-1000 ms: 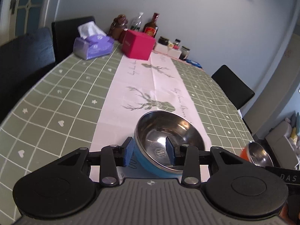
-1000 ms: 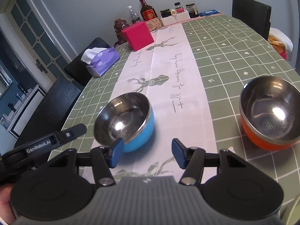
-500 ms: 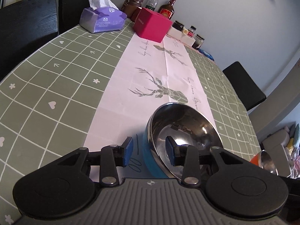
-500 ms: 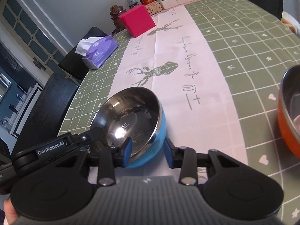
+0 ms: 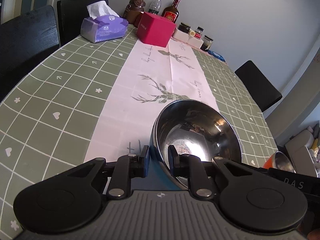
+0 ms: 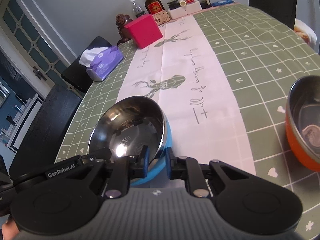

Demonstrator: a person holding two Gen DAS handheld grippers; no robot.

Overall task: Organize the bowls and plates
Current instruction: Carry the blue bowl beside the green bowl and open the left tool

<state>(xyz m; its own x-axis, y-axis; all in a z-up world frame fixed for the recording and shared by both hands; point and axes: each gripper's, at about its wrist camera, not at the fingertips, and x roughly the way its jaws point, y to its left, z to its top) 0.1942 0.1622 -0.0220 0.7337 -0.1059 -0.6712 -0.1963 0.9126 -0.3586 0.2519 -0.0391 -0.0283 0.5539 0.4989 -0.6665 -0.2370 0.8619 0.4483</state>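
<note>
Right wrist view — two bowls: blue bowl (image 6: 128, 128), orange bowl (image 6: 304, 128).

Each view sits just behind its own hand-held gripper, low over the tabletop (image 5: 50, 92) and angled down along it toward the grey far wall. The left wrist view looks from the left of the steel-lined blue bowl (image 5: 198, 134), very near it. The right wrist view looks from the same bowl's (image 6: 130, 128) right. Both share that bowl, the pink runner, the magenta box (image 5: 156, 31) and the bottles at the wall.
</note>
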